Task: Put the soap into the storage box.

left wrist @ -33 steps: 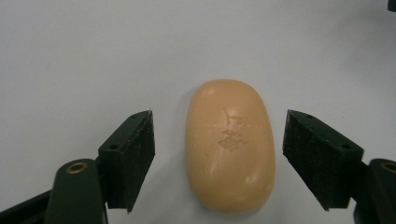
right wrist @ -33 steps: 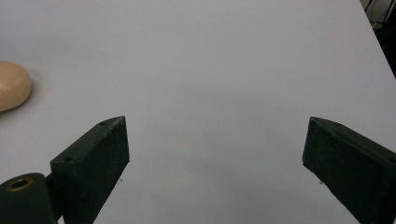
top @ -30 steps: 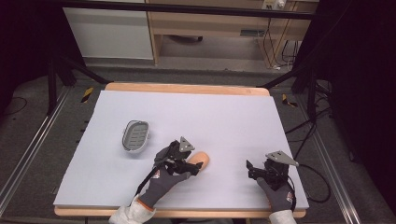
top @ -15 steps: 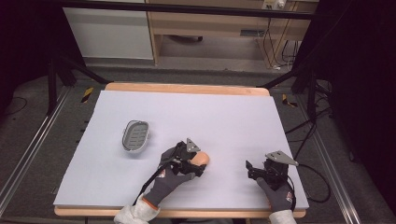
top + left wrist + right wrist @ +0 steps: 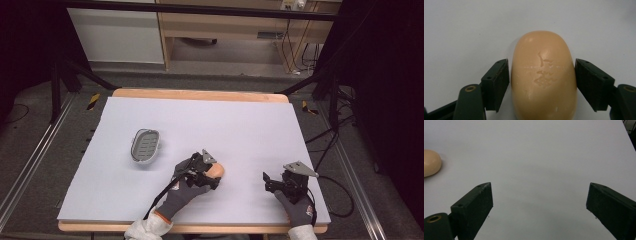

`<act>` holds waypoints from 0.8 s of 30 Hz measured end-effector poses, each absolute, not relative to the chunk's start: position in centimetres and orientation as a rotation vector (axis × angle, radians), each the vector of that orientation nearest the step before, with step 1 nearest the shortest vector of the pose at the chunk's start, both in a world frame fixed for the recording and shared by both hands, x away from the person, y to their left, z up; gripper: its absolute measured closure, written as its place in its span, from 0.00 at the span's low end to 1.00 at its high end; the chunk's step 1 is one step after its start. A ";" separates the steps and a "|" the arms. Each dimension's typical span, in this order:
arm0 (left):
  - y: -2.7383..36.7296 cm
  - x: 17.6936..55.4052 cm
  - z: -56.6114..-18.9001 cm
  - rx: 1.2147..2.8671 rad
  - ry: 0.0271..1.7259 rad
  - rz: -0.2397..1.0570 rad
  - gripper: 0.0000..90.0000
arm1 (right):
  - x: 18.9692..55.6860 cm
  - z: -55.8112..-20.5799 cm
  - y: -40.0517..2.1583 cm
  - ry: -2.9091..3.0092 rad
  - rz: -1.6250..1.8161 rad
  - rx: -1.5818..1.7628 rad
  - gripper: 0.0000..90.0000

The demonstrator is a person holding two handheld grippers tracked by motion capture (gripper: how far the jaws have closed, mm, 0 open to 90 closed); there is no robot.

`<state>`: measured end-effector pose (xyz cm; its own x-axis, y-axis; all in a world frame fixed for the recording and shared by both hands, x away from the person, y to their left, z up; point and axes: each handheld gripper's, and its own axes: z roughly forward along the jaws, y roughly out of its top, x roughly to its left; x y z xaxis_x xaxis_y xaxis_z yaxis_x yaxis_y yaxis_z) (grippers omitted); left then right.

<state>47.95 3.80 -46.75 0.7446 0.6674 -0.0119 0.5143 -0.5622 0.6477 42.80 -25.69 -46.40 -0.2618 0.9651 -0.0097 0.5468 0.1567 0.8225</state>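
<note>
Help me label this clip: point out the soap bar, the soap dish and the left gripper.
soap bar (image 5: 544, 75): left gripper view, on its stamped top face.
soap dish (image 5: 145, 145): high view, on its ribbed floor.
left gripper (image 5: 541, 82): left gripper view, midway between its fingertips, which flank the bar.

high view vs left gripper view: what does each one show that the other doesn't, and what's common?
High view alone: the grey soap dish up and left of the soap, the right gripper open and apart from it, both gloved hands, the table edge. Left gripper view alone: the mark pressed into the soap's top, and the fingers flanking its sides, the left one with a thin gap. Both: the soap on the white sheet, with the left gripper around it.
</note>
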 end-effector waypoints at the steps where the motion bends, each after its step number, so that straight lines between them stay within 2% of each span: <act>1: 3.8 48.0 -46.8 2.300 0.884 0.306 0.32 | 42.8 -46.4 -25.7 1.885 0.979 1.436 0.08; 24: 3.4 48.0 -47.1 2.331 0.895 0.318 0.35 | 42.9 -46.5 -25.6 1.896 0.970 1.433 0.08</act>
<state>48.01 3.37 -47.08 0.7421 0.6703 0.0044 0.5224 -0.5824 0.6229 42.88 -25.57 -46.46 -0.2662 0.9638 -0.0131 0.5534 0.1640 0.8166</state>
